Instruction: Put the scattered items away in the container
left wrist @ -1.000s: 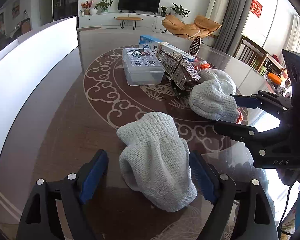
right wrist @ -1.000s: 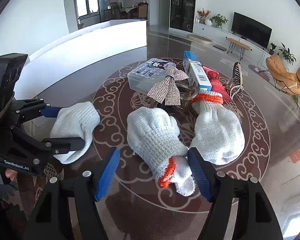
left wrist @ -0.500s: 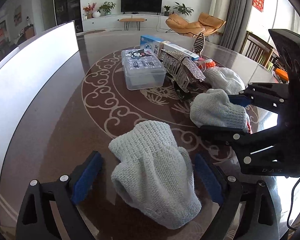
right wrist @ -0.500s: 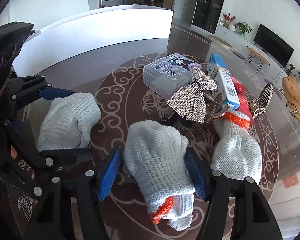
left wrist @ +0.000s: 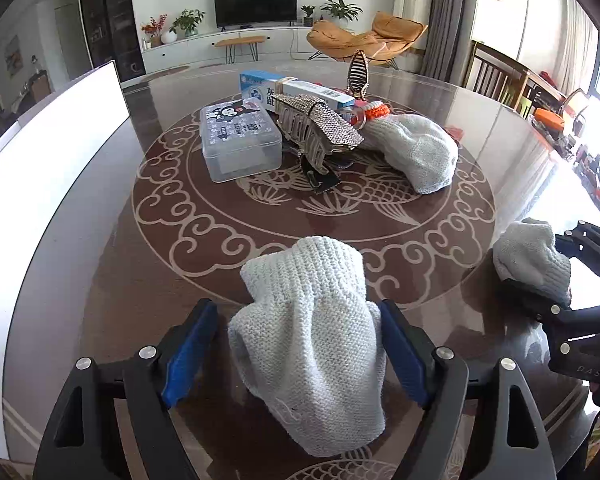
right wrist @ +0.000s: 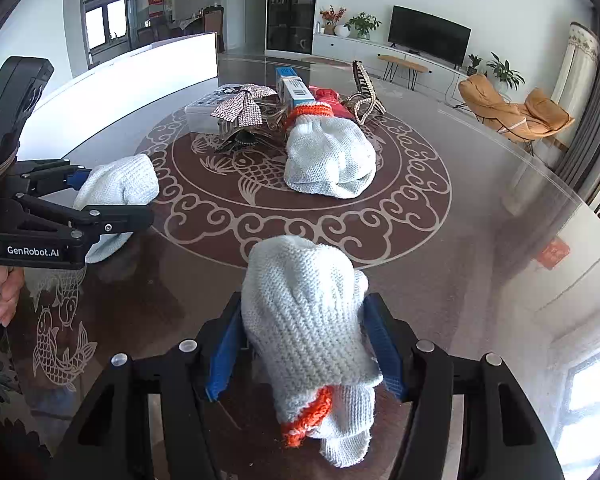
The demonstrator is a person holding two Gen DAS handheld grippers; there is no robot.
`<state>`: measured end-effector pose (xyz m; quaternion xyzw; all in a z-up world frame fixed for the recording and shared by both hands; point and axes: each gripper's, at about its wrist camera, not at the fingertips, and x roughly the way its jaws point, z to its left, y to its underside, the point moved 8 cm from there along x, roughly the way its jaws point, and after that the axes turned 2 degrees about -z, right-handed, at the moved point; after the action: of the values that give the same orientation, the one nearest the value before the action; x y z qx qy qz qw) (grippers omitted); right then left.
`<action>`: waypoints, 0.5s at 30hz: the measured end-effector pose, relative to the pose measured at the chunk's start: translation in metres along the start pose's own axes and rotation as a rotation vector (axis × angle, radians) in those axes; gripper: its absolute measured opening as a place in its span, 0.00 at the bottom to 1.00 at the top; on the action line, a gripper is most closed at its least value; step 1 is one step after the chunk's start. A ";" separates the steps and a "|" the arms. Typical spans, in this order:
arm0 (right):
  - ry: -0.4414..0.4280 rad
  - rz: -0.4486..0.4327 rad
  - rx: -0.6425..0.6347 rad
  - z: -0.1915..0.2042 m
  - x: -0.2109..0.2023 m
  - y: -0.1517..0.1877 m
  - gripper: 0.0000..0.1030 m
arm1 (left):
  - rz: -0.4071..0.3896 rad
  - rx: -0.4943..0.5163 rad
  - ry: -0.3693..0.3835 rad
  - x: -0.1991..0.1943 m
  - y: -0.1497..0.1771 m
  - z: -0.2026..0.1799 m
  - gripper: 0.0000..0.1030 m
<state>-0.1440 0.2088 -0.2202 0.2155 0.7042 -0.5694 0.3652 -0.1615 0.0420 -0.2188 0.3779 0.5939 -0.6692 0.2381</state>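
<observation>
A: What's betw. the left gripper (left wrist: 296,354) jaws?
B: A knit glove (left wrist: 308,344), hanging down past them. Table (left wrist: 100,264) below.
A: Ahead of them?
B: Lidded box (left wrist: 238,138) fwd & slightly left; bow clip (left wrist: 318,130) just right of it; carton (left wrist: 296,90) behind both. Third glove (left wrist: 416,150) fwd-right, touching the clip.
A: Right gripper (right wrist: 306,354)?
B: Second glove (right wrist: 308,328) betw. its jaws, cuff nearest the camera. Third glove straight ahead; left gripper off to its left.
</observation>
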 end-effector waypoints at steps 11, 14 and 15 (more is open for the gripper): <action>-0.049 0.014 0.085 -0.014 0.010 0.004 0.72 | 0.008 -0.058 -0.035 0.013 -0.001 0.012 1.00; -0.034 0.014 0.071 -0.011 0.009 0.005 0.72 | 0.008 -0.052 -0.027 0.015 -0.001 0.011 1.00; -0.031 0.014 0.069 -0.011 0.009 0.005 0.72 | 0.008 -0.051 -0.025 0.015 -0.001 0.011 1.00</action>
<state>-0.1494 0.2192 -0.2295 0.2243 0.6769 -0.5940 0.3724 -0.1737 0.0329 -0.2298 0.3655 0.6062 -0.6576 0.2579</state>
